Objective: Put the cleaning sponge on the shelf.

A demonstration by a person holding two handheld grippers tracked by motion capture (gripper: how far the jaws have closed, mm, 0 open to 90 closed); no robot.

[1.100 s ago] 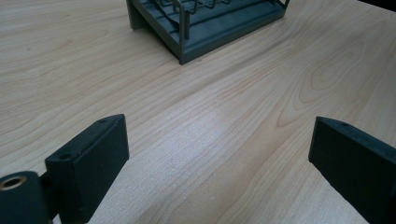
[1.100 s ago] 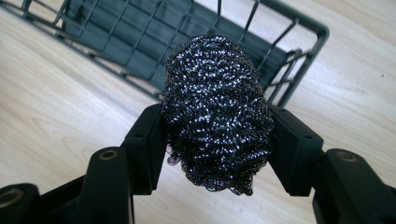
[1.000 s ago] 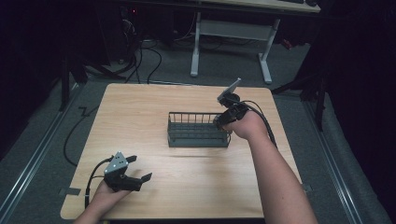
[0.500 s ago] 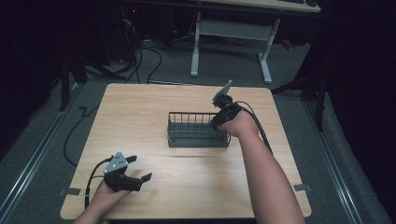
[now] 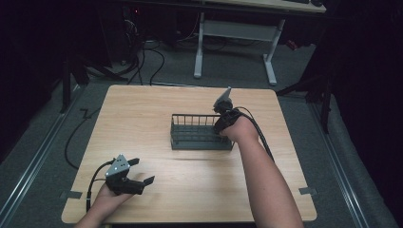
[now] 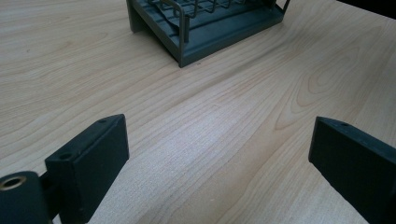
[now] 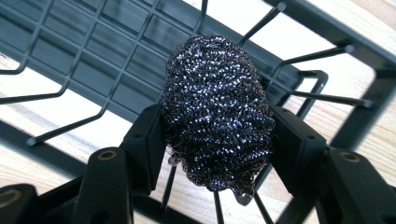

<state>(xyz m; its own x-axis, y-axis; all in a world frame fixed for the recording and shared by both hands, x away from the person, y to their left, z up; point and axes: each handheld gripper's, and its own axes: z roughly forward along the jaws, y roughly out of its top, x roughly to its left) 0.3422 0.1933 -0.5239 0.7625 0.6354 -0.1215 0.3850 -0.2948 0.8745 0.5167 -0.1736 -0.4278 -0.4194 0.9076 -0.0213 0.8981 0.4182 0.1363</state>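
A steel-wool scourer is clamped between the jaws of the right gripper and held over the right end of the wire rack (near the worktop's centre), presumably for setting down inside. The left gripper is parked wide open, empty, by the near-left corner, clear of the work.

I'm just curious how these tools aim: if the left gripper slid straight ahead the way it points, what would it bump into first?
Probably the grey wire rack: past the open left gripper lies only bare wooden table until its near corner.
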